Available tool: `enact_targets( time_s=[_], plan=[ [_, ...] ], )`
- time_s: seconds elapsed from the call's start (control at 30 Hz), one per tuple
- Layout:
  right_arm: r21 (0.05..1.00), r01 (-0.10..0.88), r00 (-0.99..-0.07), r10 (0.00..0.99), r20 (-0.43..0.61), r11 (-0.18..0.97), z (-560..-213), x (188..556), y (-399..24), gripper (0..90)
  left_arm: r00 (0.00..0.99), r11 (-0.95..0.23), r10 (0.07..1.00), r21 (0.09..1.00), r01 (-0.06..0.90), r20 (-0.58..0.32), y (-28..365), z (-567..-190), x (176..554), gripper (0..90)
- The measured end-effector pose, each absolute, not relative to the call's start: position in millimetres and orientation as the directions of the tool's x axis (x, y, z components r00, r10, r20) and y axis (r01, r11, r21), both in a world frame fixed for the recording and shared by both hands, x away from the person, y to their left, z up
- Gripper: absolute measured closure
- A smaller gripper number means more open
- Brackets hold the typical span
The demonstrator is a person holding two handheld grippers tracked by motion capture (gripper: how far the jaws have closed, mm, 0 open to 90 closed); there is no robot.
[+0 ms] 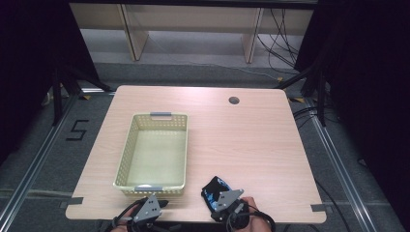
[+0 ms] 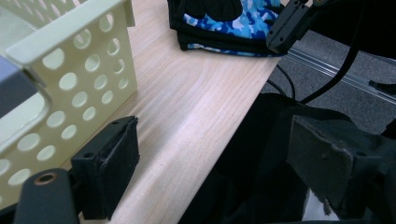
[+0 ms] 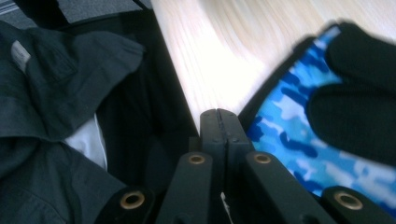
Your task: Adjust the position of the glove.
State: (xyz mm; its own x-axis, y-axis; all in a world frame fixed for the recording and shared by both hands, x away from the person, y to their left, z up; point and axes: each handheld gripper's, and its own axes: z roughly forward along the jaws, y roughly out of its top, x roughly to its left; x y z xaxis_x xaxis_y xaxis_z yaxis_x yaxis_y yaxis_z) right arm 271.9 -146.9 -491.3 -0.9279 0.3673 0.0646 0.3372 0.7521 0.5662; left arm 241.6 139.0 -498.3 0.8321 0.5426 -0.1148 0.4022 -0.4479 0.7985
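A folded cloth [image 1: 214, 189] in blue camouflage print with black parts lies at the table's front edge, right of centre; it shows again as the cloth [image 2: 229, 23] and close up as the cloth [image 3: 299, 135]. My right gripper [image 1: 213, 202] is at its near edge, and in the right gripper view the right gripper [image 3: 218, 114] has its jaws pressed together, with nothing seen between them, just left of the cloth's black hem. My left gripper [image 1: 162, 204] is at the front edge below a pale yellow perforated basket [image 1: 126, 145]. Its jaws stand wide apart, the left gripper [image 2: 215, 140] holding nothing.
The basket [image 2: 84, 79] is empty, with grey handles at both short ends. The wooden table [image 1: 241, 140] has a round cable hole [image 1: 234, 100] at the back right. The person's dark clothing [image 3: 56, 93] lies just off the front edge.
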Motion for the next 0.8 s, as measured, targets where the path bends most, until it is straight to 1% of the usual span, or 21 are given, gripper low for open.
enact_targets(
  time_s=[0.03,0.07,0.13,0.17,0.3,0.33,0.4,0.43,0.5,0.53,0.57,0.63,0.67,0.7,0.73,0.77,0.8],
  plan=[
    [0.555,0.365,-0.915,0.397,0.067,0.747,-491,272,-153,90.0,0.841,-0.457,0.532,0.804,0.381,-0.096,139,-498,243,16.3],
    [0.555,0.372,-0.911,0.407,0.065,0.744,-492,272,-156,90.0,0.831,-0.454,0.546,0.796,0.4,-0.107,139,-498,242,16.3],
    [0.553,0.377,-0.909,0.411,0.068,0.743,-493,273,-160,90.0,0.835,-0.459,0.542,0.798,0.391,-0.097,140,-499,242,16.3],
    [0.558,0.383,-0.904,0.424,0.061,0.736,-492,273,-168,90.0,0.839,-0.461,0.535,0.798,0.387,-0.098,140,-498,242,16.3],
    [0.56,0.404,-0.89,0.452,0.058,0.723,-493,274,-180,90.0,0.834,-0.45,0.541,0.799,0.398,-0.11,139,-499,242,16.3],
    [0.557,0.443,-0.866,0.497,0.062,0.702,-492,274,-188,90.0,0.838,-0.477,0.537,0.784,0.397,-0.097,139,-499,243,16.3],
    [0.549,0.458,-0.856,0.514,0.06,0.699,-492,277,-196,90.0,0.845,-0.48,0.526,0.785,0.392,-0.1,139,-498,244,16.3],
    [0.549,0.458,-0.856,0.514,0.06,0.699,-492,277,-196,90.0,0.835,-0.461,0.538,0.791,0.402,-0.111,137,-499,243,16.3],
    [0.536,0.497,-0.831,0.552,0.067,0.683,-491,280,-206,90.0,0.849,-0.477,0.52,0.79,0.384,-0.098,135,-501,244,16.4],
    [0.546,0.489,-0.834,0.549,0.063,0.68,-493,282,-208,90.0,0.849,-0.477,0.52,0.79,0.384,-0.098,135,-501,244,16.4],
    [0.545,0.505,-0.824,0.562,0.072,0.67,-494,282,-210,90.0,0.838,-0.457,0.529,0.786,0.416,-0.136,132,-501,243,16.6],
    [0.541,0.494,-0.829,0.557,0.056,0.681,-493,284,-213,90.0,0.843,-0.468,0.522,0.783,0.411,-0.13,131,-501,245,17.4],
    [0.554,0.494,-0.826,0.56,0.059,0.67,-495,285,-215,90.0,0.838,-0.454,0.528,0.788,0.417,-0.14,128,-502,244,17.4],
    [0.544,0.514,-0.815,0.575,0.068,0.664,-494,285,-215,90.0,0.847,-0.473,0.515,0.782,0.406,-0.129,128,-502,246,18.0],
    [0.55,0.489,-0.829,0.556,0.053,0.677,-491,287,-218,90.0,0.844,-0.47,0.517,0.776,0.42,-0.144,125,-504,247,19.7],
    [0.546,0.538,-0.801,0.592,0.094,0.642,-489,284,-218,90.0,0.84,-0.448,0.515,0.783,0.431,-0.168,123,-504,247,20.4],
    [0.546,0.538,-0.801,0.592,0.094,0.642,-489,284,-218,90.0,0.84,-0.448,0.515,0.783,0.431,-0.168,123,-504,247,21.2]
  ],
)
